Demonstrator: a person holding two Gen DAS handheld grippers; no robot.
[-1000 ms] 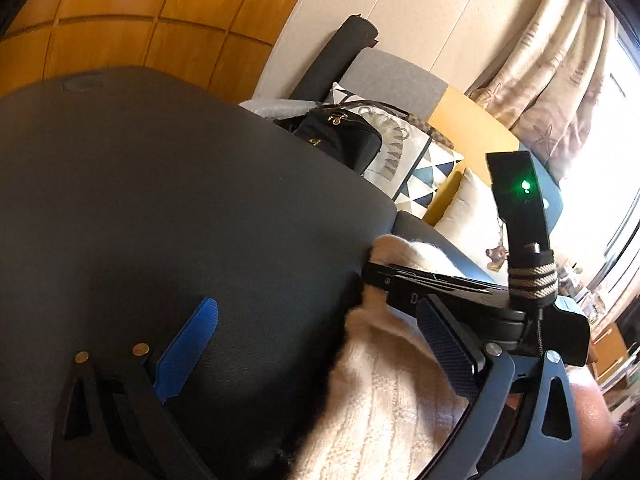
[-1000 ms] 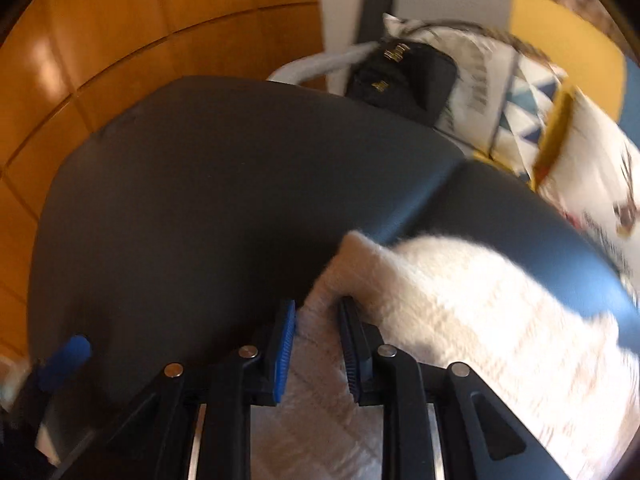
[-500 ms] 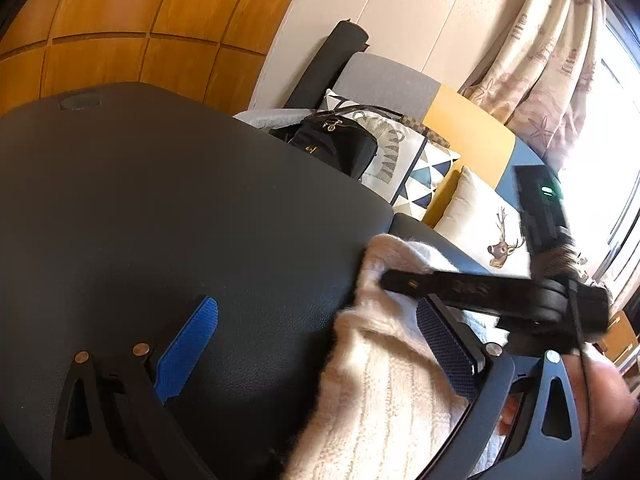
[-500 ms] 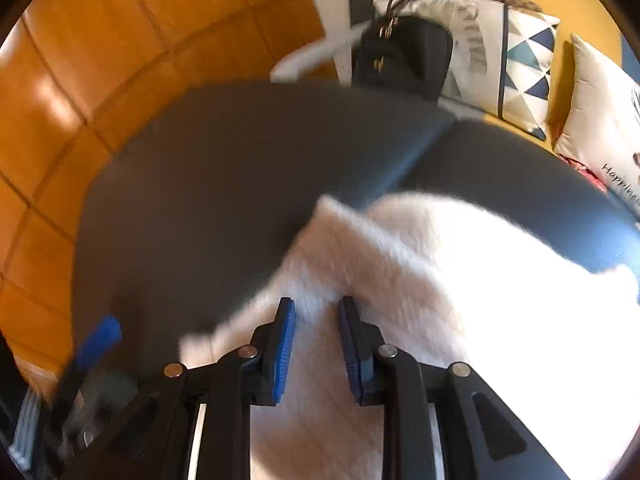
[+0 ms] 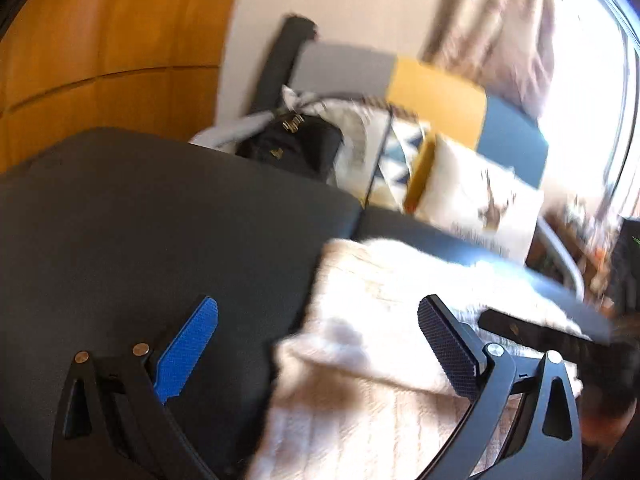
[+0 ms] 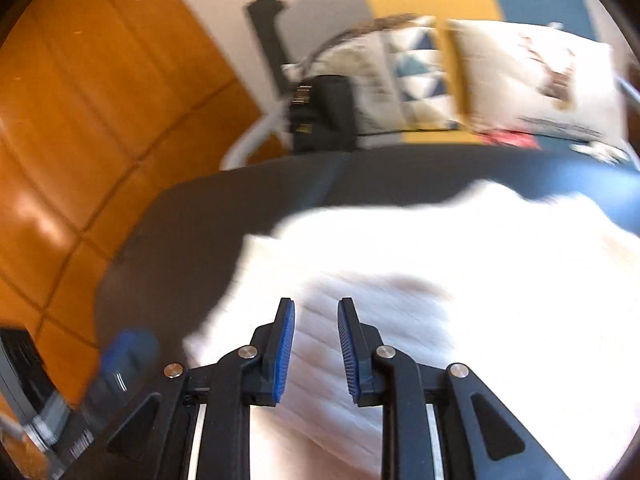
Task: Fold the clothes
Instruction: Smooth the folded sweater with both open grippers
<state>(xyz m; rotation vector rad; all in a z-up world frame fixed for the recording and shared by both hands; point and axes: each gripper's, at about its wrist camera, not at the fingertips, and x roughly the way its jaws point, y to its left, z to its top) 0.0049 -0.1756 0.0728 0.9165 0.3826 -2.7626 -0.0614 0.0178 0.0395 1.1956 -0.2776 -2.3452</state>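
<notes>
I see a cream knitted garment (image 5: 360,292) lying on the dark bench (image 5: 160,216), its ribbed weave plain in the left view and washed out by light in the right. A fold of it is rumpled near my left tool (image 5: 316,344), whose fingers stand wide apart with the knit between them but not pinched. My right tool (image 6: 316,344) has its blue pads (image 6: 285,344) close together; the knit lies under or between them, yet through the blur I cannot tell whether they clamp it. Behind the bench sit a black bag (image 5: 296,152), patterned cushions (image 6: 416,76) on a grey, yellow and blue sofa (image 5: 436,88), orange wood panelling (image 6: 80,120) and curtains (image 5: 500,28).
</notes>
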